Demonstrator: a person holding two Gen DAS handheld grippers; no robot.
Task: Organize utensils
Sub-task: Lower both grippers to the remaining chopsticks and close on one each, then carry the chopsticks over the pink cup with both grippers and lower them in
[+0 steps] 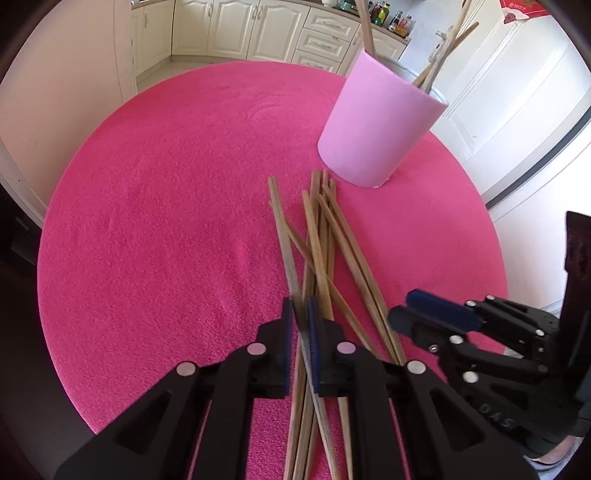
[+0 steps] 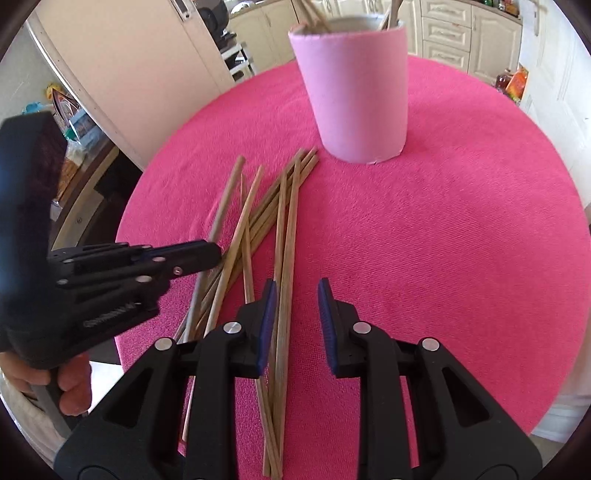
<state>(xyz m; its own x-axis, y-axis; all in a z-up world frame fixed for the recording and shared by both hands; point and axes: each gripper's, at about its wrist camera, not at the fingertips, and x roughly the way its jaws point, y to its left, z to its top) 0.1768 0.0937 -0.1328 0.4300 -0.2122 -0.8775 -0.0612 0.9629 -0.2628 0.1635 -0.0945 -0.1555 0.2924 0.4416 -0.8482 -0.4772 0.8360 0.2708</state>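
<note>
Several wooden chopsticks [image 1: 325, 236] [image 2: 273, 206] lie in a loose crossed pile on the pink tablecloth [image 1: 166, 221]. Behind the pile stands a pink cylindrical holder [image 1: 380, 122] [image 2: 356, 88] with a few chopsticks upright in it. My left gripper [image 1: 300, 314] [image 2: 216, 254] is shut on one greyish chopstick at the near-left side of the pile. My right gripper [image 2: 295, 295] [image 1: 402, 306] hangs low over the pile's near-right side, jaws apart. A chopstick runs between its fingers close to the left pad, and the pads do not press on it.
The round table's edge [image 2: 554, 332] falls away on all sides. Cream kitchen cabinets [image 1: 258, 26] and a white door [image 1: 517, 92] stand beyond it. Bottles [image 1: 395, 18] sit on the far counter. A person's hand [image 2: 70, 384] holds the left gripper's handle.
</note>
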